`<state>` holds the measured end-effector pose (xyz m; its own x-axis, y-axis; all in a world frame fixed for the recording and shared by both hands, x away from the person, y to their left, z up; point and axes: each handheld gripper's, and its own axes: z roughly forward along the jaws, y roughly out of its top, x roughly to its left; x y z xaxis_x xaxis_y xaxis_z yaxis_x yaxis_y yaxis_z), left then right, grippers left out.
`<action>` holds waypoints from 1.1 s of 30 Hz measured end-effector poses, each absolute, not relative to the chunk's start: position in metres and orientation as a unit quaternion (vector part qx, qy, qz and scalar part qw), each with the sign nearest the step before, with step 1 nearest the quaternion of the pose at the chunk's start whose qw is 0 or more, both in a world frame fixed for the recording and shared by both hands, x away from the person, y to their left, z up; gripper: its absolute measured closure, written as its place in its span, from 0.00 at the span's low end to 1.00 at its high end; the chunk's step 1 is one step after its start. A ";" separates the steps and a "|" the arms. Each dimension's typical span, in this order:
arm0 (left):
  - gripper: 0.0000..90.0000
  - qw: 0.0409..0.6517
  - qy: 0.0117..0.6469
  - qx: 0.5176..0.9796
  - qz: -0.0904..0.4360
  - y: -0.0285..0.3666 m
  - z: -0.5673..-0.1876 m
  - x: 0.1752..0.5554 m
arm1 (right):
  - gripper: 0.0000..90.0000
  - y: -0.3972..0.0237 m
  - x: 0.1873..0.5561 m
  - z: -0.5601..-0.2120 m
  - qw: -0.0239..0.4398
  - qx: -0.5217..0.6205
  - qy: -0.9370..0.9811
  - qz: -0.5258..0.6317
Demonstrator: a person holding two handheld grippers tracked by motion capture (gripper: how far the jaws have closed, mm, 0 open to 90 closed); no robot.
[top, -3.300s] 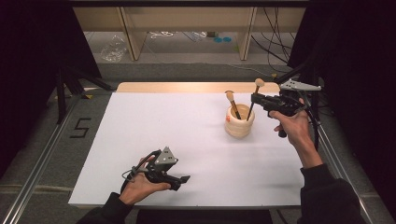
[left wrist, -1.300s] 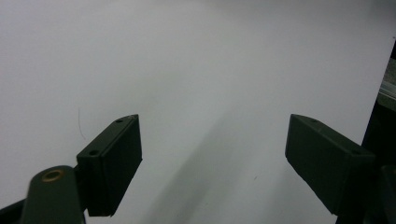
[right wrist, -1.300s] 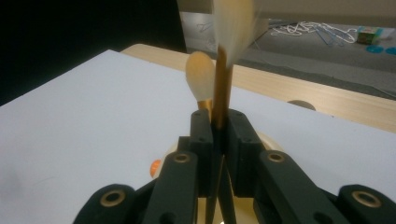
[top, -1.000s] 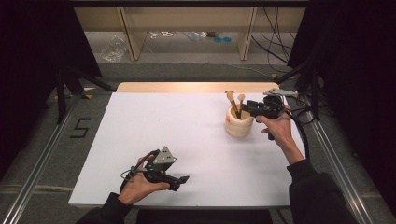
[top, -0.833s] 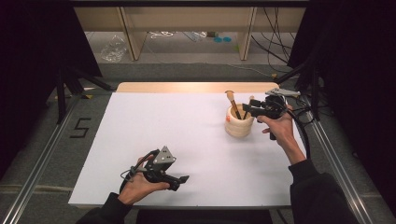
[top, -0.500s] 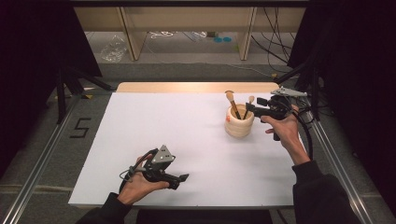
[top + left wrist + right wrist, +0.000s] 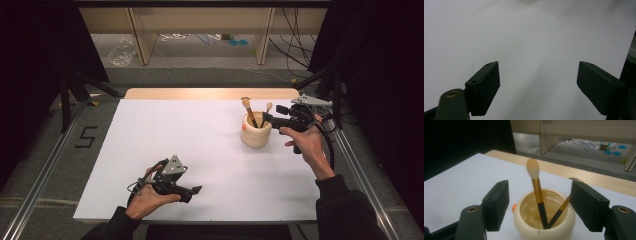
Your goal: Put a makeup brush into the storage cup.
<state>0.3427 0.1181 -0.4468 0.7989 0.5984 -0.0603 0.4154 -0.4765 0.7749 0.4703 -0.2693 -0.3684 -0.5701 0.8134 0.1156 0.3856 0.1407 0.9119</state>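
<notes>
on white table (image 7: 210,145), pot (image 7: 256,135) just beside open right gripper (image 7: 267,119).

A: High view: fixed above the near edge, facing forward and down; whole white rectangular table sheet (image 7: 210,150) in frame, shelving beyond.

B: Right gripper view: close, low, looking across the round cream ribbed pot (image 7: 544,220) toward the far wooden edge. Shared with the high view: pot (image 7: 256,132).

A: Left gripper view: very close, angled down at the sheet (image 7: 529,45).
</notes>
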 end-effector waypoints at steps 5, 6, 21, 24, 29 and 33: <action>0.21 0.416 0.299 0.852 0.112 0.118 -0.446 0.342 | 0.35 -0.267 0.462 -0.366 0.211 0.409 0.726 0.511; 0.21 0.416 0.299 0.851 0.112 0.118 -0.446 0.342 | 0.34 -0.266 0.461 -0.365 0.211 0.409 0.725 0.512; 0.21 0.422 0.299 0.849 0.113 0.120 -0.446 0.343 | 0.34 -0.260 0.432 -0.364 0.196 0.393 0.727 0.528; 0.21 0.420 0.299 0.849 0.115 0.120 -0.445 0.342 | 0.34 -0.259 0.426 -0.364 0.200 0.386 0.730 0.528; 0.21 0.420 0.297 0.849 0.117 0.120 -0.445 0.342 | 0.33 -0.255 0.419 -0.367 0.195 0.380 0.734 0.528; 0.21 0.421 0.300 0.848 0.117 0.120 -0.445 0.342 | 0.32 -0.255 0.414 -0.368 0.198 0.376 0.738 0.525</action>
